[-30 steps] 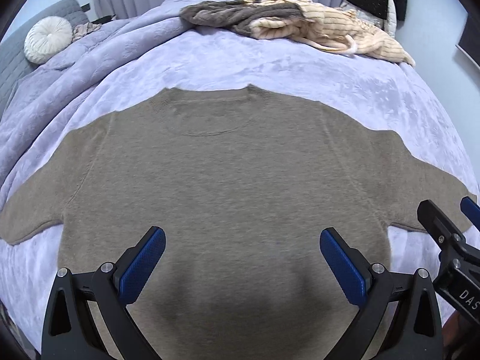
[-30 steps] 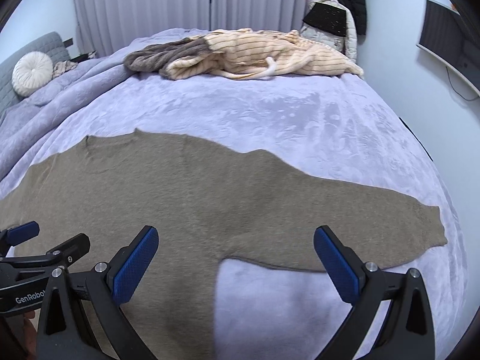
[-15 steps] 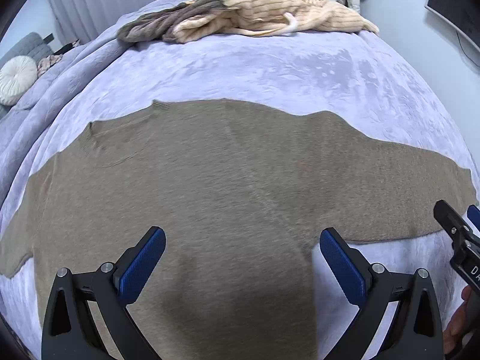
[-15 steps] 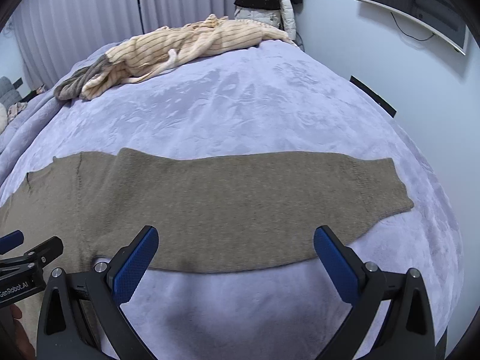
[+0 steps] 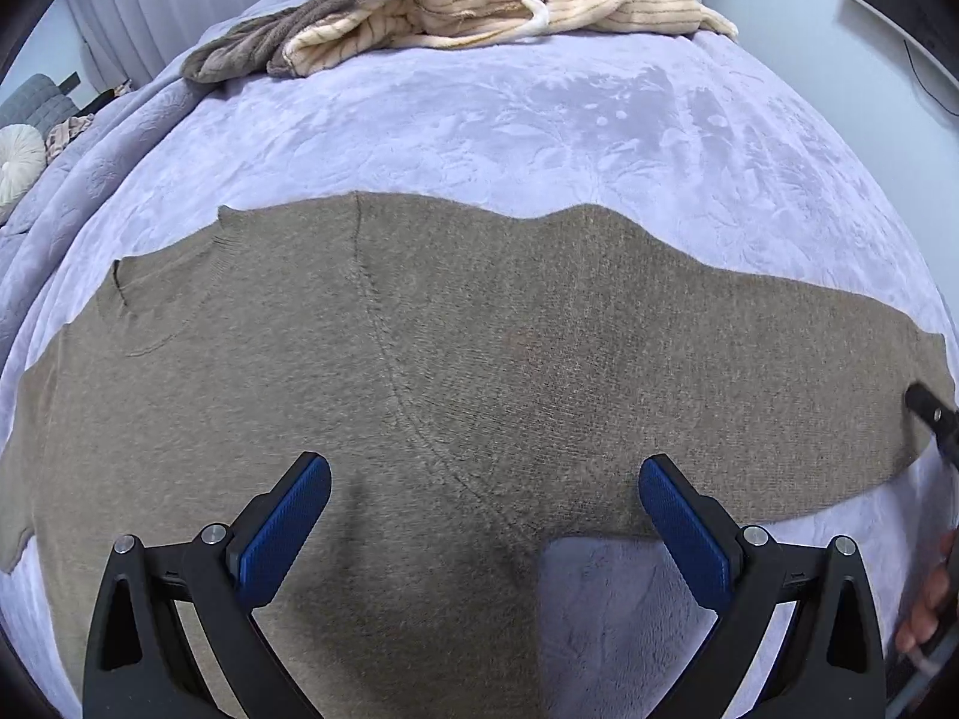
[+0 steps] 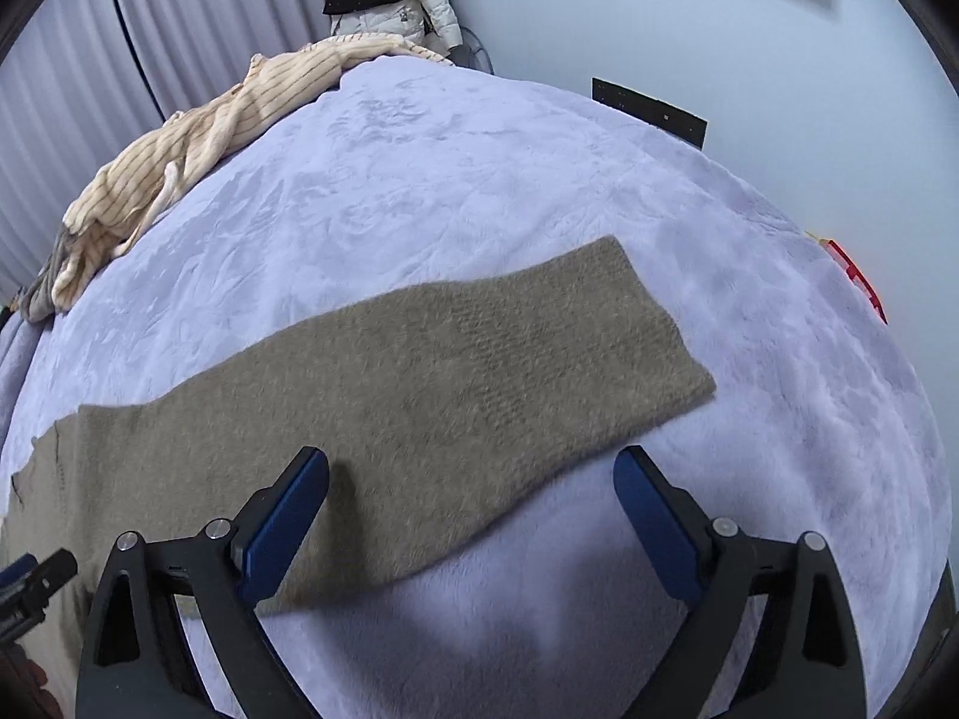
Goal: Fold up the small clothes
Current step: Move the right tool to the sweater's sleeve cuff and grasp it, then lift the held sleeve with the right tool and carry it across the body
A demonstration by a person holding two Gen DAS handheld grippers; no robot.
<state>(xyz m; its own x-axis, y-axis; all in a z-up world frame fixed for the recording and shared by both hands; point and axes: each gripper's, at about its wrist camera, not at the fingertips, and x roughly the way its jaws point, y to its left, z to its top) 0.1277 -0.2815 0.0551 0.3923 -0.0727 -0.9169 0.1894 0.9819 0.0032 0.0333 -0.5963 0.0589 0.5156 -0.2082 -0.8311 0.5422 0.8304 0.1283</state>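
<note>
Subject: 1 taupe knit sweater [image 5: 479, 359], laid flat and face up on the lavender bedspread [image 5: 539, 120]. The body and neckline lie toward the left of the left wrist view; the right sleeve [image 6: 479, 371] runs out straight across the bed, its cuff squared off and flat in the right wrist view.

Left gripper [image 5: 484, 509]: jaws spread wide, holding nothing, poised over the armpit region where sleeve meets body. Right gripper [image 6: 470, 500]: jaws likewise wide apart and empty, poised over the lower edge of the right sleeve, its left pad above the knit and its right pad above bare bedspread. Whether either pad actually touches the fabric cannot be settled; the fisheye angle is too steep.

Progress: the garment appears fully spread and smoothed, with 0 folds made. No sleeve is turned in, no side is folded over, and the hem has not been brought up. In my judgement the task is at its opening stage, with the first sleeve fold the likely step in hand and all folding left to do.

Other items: a striped cream garment [image 5: 539, 6] and a grey-brown garment [image 5: 270, 48] lie heaped at the far edge of the bed, well apart from the sweater, unfolded.
</note>
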